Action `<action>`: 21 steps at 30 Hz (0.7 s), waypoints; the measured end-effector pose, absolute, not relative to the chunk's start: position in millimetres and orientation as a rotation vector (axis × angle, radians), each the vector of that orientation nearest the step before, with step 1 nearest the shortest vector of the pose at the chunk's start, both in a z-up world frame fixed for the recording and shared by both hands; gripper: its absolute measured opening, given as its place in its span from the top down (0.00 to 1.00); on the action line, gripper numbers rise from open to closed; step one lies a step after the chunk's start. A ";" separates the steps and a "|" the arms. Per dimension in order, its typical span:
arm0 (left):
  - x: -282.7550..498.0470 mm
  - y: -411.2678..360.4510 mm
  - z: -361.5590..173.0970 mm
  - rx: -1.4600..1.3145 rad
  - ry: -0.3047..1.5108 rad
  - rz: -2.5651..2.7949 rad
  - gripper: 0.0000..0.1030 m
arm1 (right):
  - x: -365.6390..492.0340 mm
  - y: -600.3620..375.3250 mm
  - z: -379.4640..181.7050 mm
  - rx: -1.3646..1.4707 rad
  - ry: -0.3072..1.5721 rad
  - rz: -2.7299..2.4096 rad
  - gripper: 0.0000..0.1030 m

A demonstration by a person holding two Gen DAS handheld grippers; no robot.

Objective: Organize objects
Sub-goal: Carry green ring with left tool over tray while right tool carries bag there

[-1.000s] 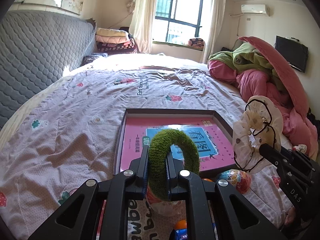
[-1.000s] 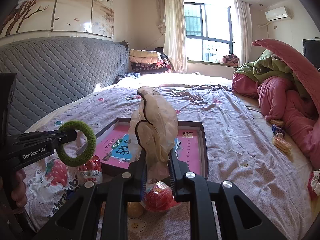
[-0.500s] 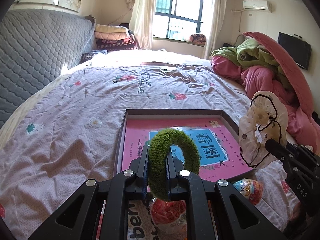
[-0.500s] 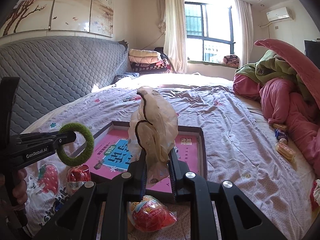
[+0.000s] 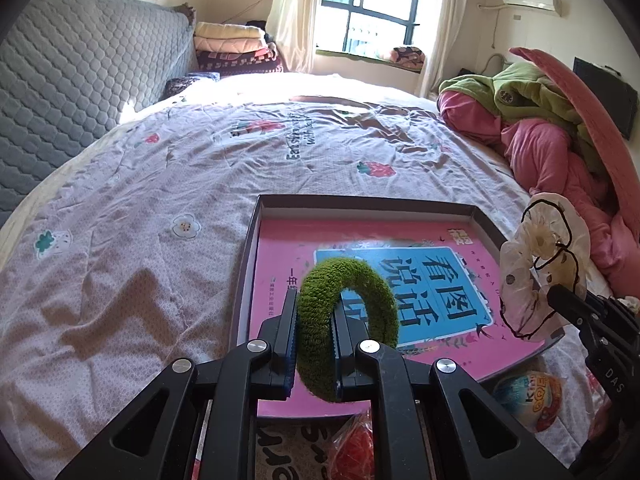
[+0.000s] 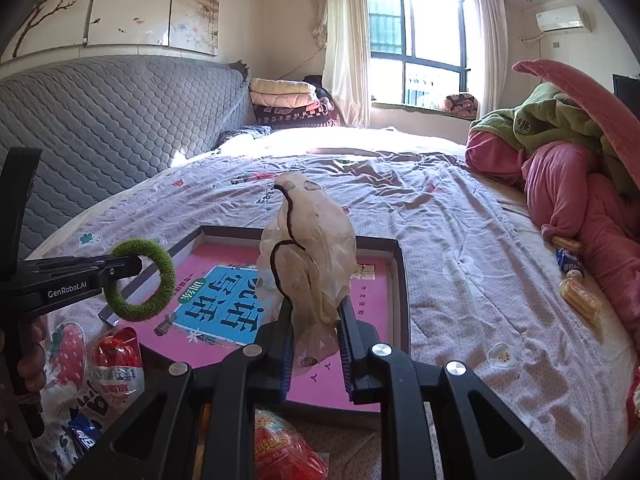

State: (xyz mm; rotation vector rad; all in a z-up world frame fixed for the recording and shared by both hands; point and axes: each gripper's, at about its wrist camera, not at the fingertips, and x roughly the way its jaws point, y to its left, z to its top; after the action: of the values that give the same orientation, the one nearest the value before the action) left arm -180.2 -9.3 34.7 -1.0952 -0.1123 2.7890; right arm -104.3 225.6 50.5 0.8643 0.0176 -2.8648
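My left gripper point(image 5: 314, 312) is shut on a fuzzy green hair scrunchie point(image 5: 352, 320) and holds it upright above the near edge of a shallow dark box point(image 5: 360, 202) with a pink book point(image 5: 280, 248) inside. My right gripper point(image 6: 314, 312) is shut on a cream floral scrunchie point(image 6: 312, 248) with black trim, held above the same box point(image 6: 402, 280). The cream scrunchie also shows in the left wrist view point(image 5: 544, 268), and the green one in the right wrist view point(image 6: 142, 280).
The box lies on a bed with a lilac printed sheet point(image 5: 160, 200). Wrapped snacks lie near the box's front edge point(image 6: 116, 364) point(image 5: 528, 396). More snacks point(image 6: 578, 296) lie at the right by a pink and green quilt pile point(image 6: 580, 160). A grey headboard point(image 6: 100, 120) is at the left.
Both grippers have moved forward and lower over the box with their scrunchies still held. The box and book now look closer and larger.
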 end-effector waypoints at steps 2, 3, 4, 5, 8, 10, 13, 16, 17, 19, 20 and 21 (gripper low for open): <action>-183.7 -11.9 27.5 -1.128 -0.140 2.773 0.87 | -110.4 232.7 42.5 0.920 -0.049 -2.841 0.80; -185.8 -12.4 24.5 -1.143 -0.151 2.759 0.87 | -112.7 236.1 38.7 0.948 -0.084 -2.832 0.80; -187.2 -12.3 22.1 -1.150 -0.154 2.753 0.87 | -115.4 239.5 34.9 0.972 -0.110 -2.819 0.80; -187.7 -12.1 20.7 -1.156 -0.146 2.754 0.87 | -117.0 241.4 32.5 0.989 -0.128 -2.809 0.80; -188.9 -10.3 16.7 -1.173 -0.141 2.752 0.87 | -118.5 242.5 29.5 1.008 -0.129 -2.802 0.80; -189.4 -8.9 14.3 -1.183 -0.127 2.755 0.87 | -119.4 242.6 27.6 1.019 -0.133 -2.800 0.79; -190.9 -8.5 10.4 -1.203 -0.118 2.756 0.86 | -120.6 242.0 24.5 1.040 -0.110 -2.807 0.79; -192.2 -7.8 7.7 -1.225 -0.116 2.743 0.86 | -120.9 242.1 22.9 1.057 -0.083 -2.825 0.78; -192.0 -7.3 6.9 -1.227 -0.117 2.739 0.86 | -121.4 242.3 22.5 1.061 -0.075 -2.824 0.78; -191.7 -6.6 6.5 -1.229 -0.110 2.739 0.86 | -121.5 242.5 22.4 1.064 -0.069 -2.835 0.77; -190.9 -6.1 6.9 -1.229 -0.108 2.738 0.86 | -122.3 242.4 21.7 1.070 -0.062 -2.834 0.75; -190.7 -6.3 6.9 -1.229 -0.111 2.739 0.86 | -122.4 242.3 21.4 1.074 -0.060 -2.838 0.74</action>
State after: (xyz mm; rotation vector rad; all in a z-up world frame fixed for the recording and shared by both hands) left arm -190.7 -6.3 6.9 -1.2290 -0.1107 2.7395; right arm -122.4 242.3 21.4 1.0742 -0.0604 -2.8376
